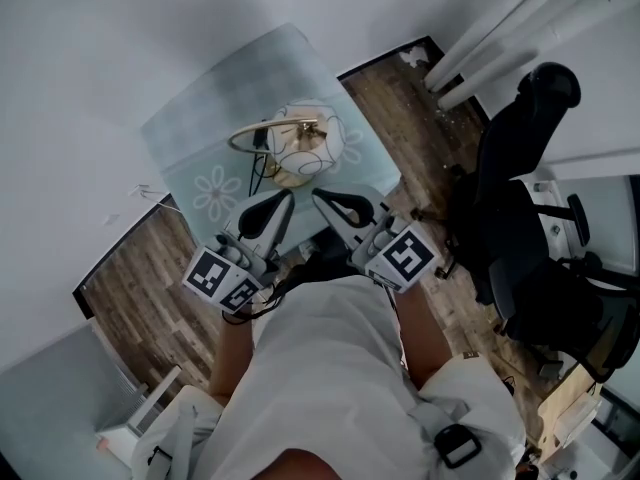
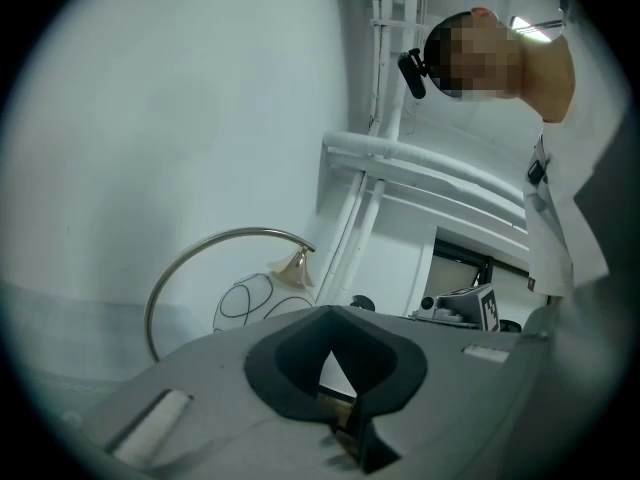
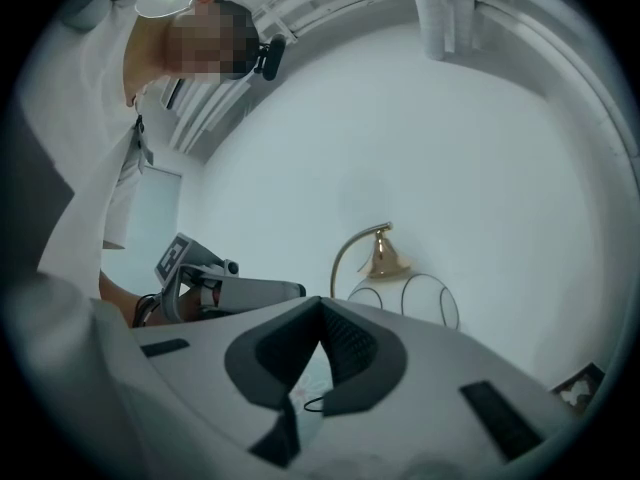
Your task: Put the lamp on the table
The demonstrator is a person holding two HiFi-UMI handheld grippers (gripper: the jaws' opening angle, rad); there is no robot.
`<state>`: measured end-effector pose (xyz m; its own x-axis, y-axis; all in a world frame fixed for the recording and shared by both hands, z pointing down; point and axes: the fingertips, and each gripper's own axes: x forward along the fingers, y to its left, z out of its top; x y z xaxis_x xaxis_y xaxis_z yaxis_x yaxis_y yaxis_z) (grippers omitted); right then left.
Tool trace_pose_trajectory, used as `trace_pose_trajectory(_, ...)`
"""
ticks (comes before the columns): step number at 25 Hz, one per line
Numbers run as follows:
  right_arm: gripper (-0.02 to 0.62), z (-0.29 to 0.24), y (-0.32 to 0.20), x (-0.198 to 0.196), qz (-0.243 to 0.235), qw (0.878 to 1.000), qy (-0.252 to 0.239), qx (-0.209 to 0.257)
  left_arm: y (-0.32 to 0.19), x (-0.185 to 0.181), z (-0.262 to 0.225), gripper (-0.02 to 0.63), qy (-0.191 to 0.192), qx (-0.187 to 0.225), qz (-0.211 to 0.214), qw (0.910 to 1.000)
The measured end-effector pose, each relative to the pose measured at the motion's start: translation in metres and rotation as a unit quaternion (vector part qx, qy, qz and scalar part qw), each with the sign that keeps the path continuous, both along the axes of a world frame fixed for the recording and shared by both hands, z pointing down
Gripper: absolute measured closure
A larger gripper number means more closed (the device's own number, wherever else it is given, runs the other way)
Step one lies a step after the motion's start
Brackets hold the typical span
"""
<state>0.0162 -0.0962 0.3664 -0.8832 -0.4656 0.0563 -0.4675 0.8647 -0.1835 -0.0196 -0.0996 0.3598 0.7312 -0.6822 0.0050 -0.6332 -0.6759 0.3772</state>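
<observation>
Both the left gripper (image 1: 272, 211) and right gripper (image 1: 335, 204) have jaws closed, empty, apparently just short of the lamp (image 1: 305, 148).

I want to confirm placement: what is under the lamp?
The lamp stands on the pale flower-printed table, its dark cord lying beside it. The globe shade covers most of the base, so the contact itself is hidden.

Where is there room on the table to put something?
The table is bare behind the lamp, toward the wall, and at its left corner. Crowded: the middle, with lamp and cord, and the near edge, by the left gripper and right gripper.
</observation>
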Motion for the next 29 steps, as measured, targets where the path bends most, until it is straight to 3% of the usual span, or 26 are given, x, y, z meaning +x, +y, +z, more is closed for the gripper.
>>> trace_pose_trajectory(4,0.598,-0.004,-0.002,-0.001,-0.003,1.000,-0.006,0.018,0.002,0.004,-0.001,0.607,0.004,0.000,0.002,1.0000)
trace_pose_trajectory(9,0.598,0.001,0.003,0.000,-0.004,1.000,0.001,-0.008,0.003,0.005,-0.001,0.607,-0.001,0.001,0.006,1.0000)
trace_pose_trajectory(14,0.598,-0.003,-0.001,0.002,0.000,1.000,-0.006,0.024,0.004,0.005,0.000,0.607,-0.004,0.002,0.010,0.9999)
trace_pose_trajectory(29,0.598,-0.001,-0.002,0.002,-0.003,1.000,-0.005,0.024,0.004,0.010,0.005,0.607,-0.003,-0.004,0.016,0.9999)
